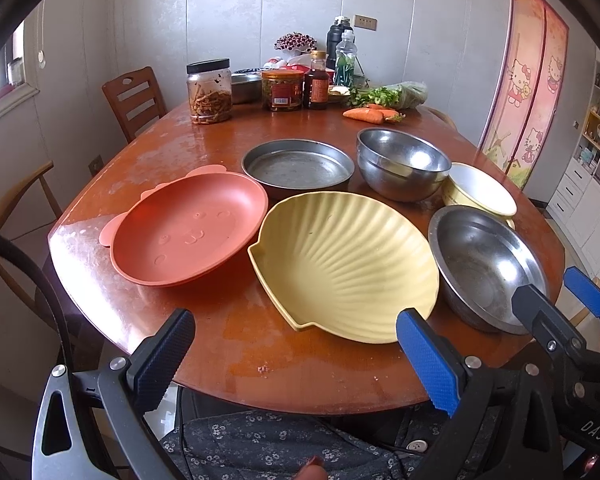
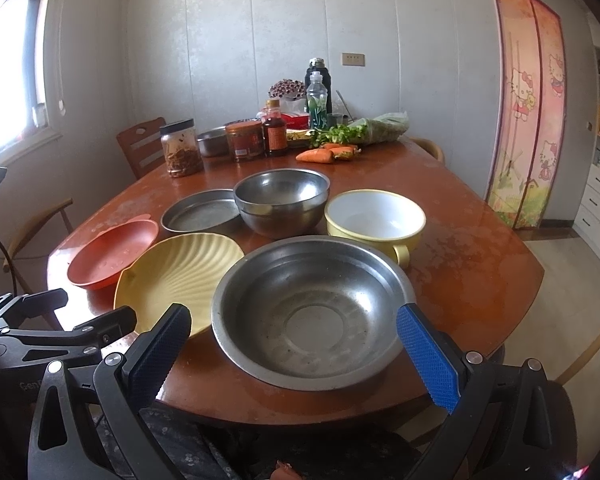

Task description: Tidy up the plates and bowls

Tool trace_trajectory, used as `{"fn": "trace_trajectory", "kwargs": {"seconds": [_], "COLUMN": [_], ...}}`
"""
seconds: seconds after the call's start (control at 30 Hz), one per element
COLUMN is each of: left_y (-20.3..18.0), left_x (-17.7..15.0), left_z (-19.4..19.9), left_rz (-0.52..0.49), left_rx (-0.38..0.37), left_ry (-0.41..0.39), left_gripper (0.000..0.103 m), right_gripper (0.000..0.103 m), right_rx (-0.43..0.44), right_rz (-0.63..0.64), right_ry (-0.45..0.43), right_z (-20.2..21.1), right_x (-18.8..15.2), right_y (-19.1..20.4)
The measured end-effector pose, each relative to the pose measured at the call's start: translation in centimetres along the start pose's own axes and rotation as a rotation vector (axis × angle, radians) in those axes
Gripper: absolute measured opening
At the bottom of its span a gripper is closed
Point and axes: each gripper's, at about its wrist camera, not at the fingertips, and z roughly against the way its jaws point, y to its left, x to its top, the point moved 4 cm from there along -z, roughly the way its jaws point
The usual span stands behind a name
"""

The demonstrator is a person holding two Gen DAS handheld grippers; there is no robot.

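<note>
Both grippers, left gripper point(image 1: 296, 356) and right gripper point(image 2: 294, 354), spread wide, empty, level above the table point(image 1: 228, 332) edge.

An orange plate point(image 1: 188, 228) with a faint embossed face is sitting left of centre, a pale yellow ribbed shell plate point(image 1: 344, 264) is showing radiating ridges, and grey steel bowls point(image 1: 482, 268) are gleaming on the reddish-brown table point(image 1: 228, 340).

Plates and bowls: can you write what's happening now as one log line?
phase: start | left gripper: open, empty, facing yellow shell-shaped plate | right gripper: open, empty, facing wide steel bowl | orange bear-eared plate: untouched
</note>
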Motion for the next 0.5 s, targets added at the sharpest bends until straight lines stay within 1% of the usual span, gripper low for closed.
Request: {"fn": "trace_trajectory", "kwargs": {"seconds": [0.3, 0.43, 0.5], "left_y": [0.6, 1.4, 1.9], "left_x": [0.1, 0.1, 0.1], "left_z": [0.2, 0.3, 0.4], "left_rz": [0.012, 0.026, 0.037], "left_rx": [-0.007, -0.015, -0.019], "left_ry": [-0.009, -0.015, -0.021], "left_gripper": [0.101, 0.101, 0.101], "right_gripper": [0.103, 0.103, 0.103], "right_rx": [0.006, 0.041, 0.042], "right_rz": [0.004, 0.022, 0.036], "right_ry": [-0.009, -0.039, -0.042], "right_z": [0.0, 0.2, 0.3], "right_x": [0.2, 0.5, 0.6], "right_y": [0.3, 1.1, 1.6]}}
